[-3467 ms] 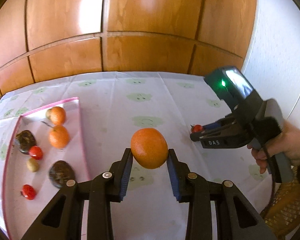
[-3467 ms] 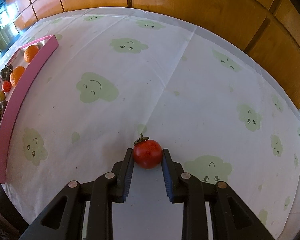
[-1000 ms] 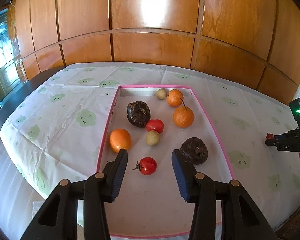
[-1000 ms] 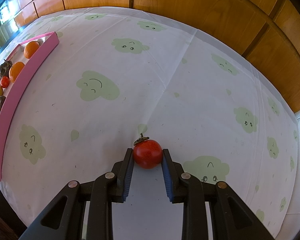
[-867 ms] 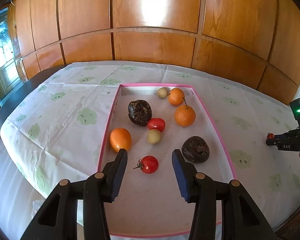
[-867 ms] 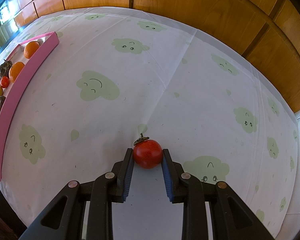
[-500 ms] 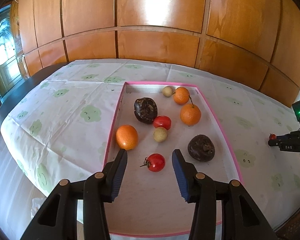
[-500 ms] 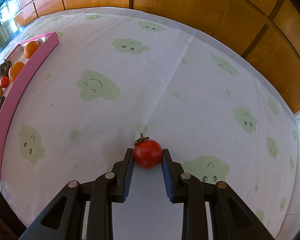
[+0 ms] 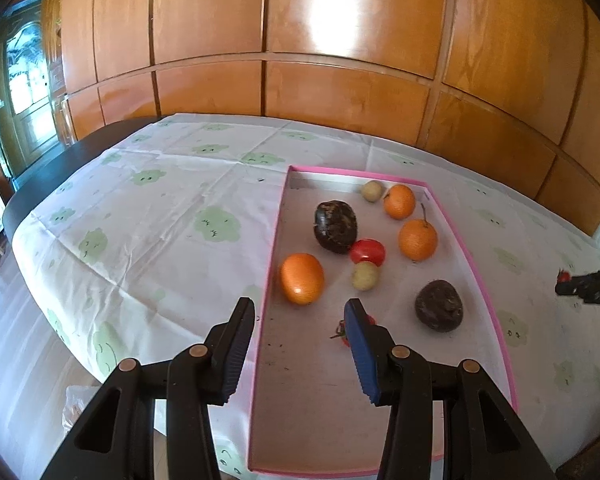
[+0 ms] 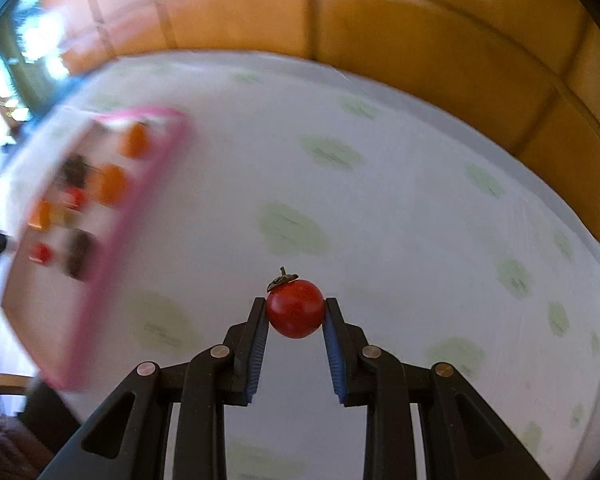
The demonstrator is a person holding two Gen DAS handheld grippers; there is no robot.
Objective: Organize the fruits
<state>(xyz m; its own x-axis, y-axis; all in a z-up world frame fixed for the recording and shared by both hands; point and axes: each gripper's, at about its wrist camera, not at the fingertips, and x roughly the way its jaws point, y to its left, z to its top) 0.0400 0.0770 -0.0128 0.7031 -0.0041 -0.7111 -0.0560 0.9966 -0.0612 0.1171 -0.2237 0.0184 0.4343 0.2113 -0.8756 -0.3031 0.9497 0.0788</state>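
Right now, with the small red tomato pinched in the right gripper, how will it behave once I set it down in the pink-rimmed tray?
The small red tomato is round and glossy, so it will probably roll on the flat floor of the pink-rimmed tray. The right gripper holds it only at its sides, so it may slip. Its skin looks thin; squeeze gently.

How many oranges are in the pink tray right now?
3. One orange lies by the tray's left wall, a second sits right of centre, and a third is near the far right corner. None looks hidden.
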